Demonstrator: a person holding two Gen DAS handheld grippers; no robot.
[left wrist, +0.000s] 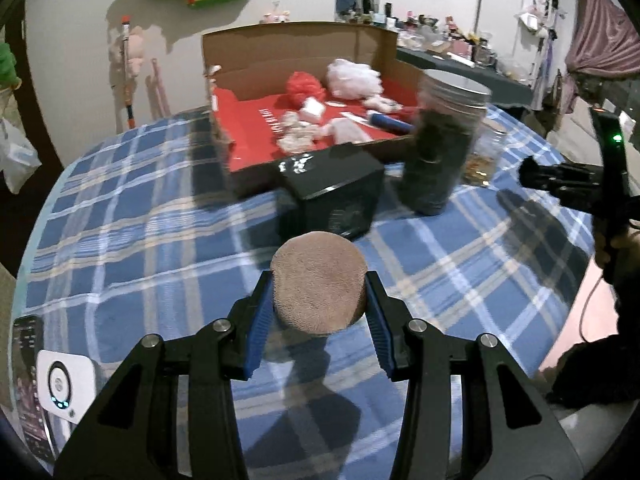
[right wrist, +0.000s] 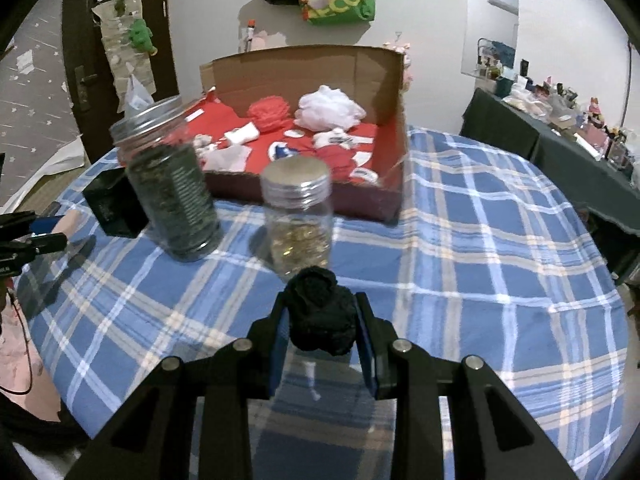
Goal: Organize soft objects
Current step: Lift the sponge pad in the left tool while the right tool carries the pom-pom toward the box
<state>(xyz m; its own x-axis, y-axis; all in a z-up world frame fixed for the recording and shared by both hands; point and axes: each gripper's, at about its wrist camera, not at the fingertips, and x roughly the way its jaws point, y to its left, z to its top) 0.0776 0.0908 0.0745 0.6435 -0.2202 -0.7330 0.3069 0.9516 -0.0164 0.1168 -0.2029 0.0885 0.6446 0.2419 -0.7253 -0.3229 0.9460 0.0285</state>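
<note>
— What's the left tool (left wrist: pixel 319 304) got?

— A round tan pad of plush (left wrist: pixel 319 282), something like a thick fuzzy puff. The blue pads (left wrist: pixel 256 320) press it from both sides, so the jaws are partly closed around it, and it hangs above the blue plaid cloth on the bench (left wrist: pixel 140 240).

— And the right tool (right wrist: pixel 322 320)?

— Narrower. It's clamped on a crumpled black soft lump (right wrist: pixel 320 306), also lifted over the cloth. I can't tell what the lump is; it's dark and shapeless.

— Where do the other soft things sit?

— In the open cardboard box (left wrist: pixel 288 46) with the red lining, at the far side of the bench. There's a red mesh puff (left wrist: pixel 302 86), a white fluffy one (left wrist: pixel 352 78), and smaller pale bits scattered near them.

— Anything between the tools and the box?

— A tall jar of dark leaves (right wrist: pixel 172 196) with a metal lid, and a black box (left wrist: pixel 334 192) beside it. From the right tool's view you also get a shorter clear jar (right wrist: pixel 298 216) with golden contents low inside, just beyond the black lump; the left view nearly hides that one behind the tall jar.

— What does the left view add?

— A phone (left wrist: pixel 28 384) and a small white device (left wrist: pixel 66 388) at the near left edge of the bench. Each view catches the other tool at its margin.
</note>
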